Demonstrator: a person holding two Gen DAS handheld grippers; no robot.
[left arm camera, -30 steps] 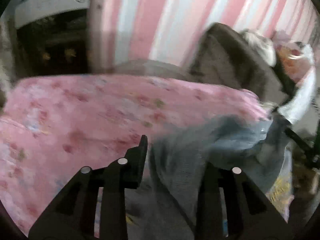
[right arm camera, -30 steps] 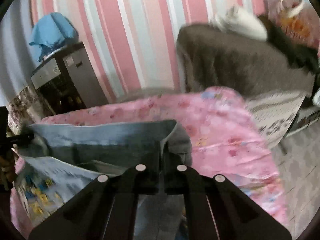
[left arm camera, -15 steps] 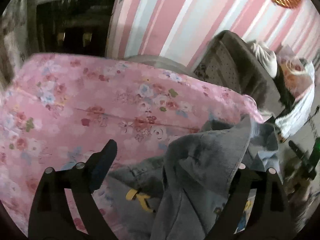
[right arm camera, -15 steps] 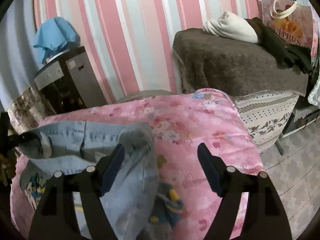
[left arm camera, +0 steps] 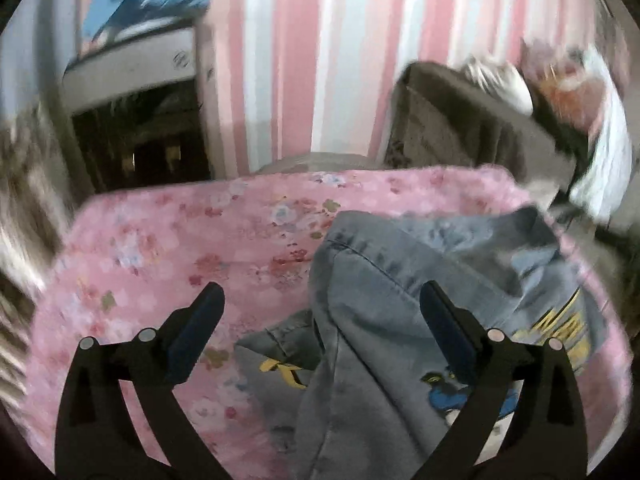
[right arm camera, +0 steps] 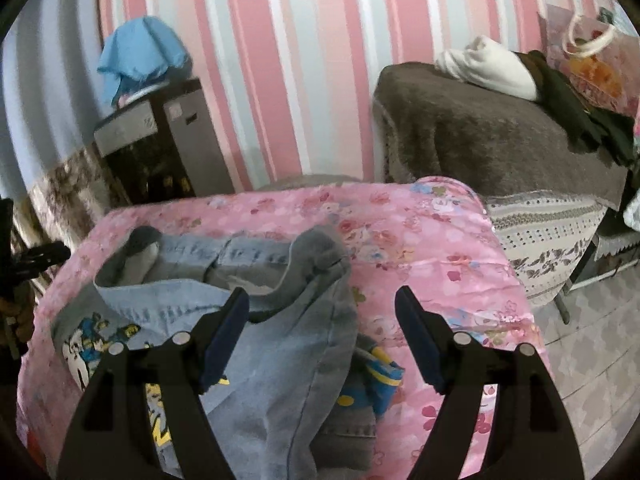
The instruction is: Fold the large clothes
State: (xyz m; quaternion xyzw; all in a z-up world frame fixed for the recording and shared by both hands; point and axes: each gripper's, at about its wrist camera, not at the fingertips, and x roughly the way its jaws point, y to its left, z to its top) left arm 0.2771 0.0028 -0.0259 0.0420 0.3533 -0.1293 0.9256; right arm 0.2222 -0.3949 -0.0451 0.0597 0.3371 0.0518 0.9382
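Lying folded: denim garment (right arm camera: pixel 280 344) | pink floral cover (right arm camera: pixel 440 248) | left gripper (left arm camera: pixel 320 312) opening

faded matt denim garment (right arm camera: pixel 280 360) on smooth floral pink cloth cover (right arm camera: pixel 440 248)

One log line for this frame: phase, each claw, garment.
phase: released | left claw: opening, nothing gripped | right claw: open, nothing gripped | denim garment: bunched on pink cover

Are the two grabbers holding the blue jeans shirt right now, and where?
No, nothing is held. The left gripper is opening and the right gripper is open; the denim garment lies loose on the pink floral cover.
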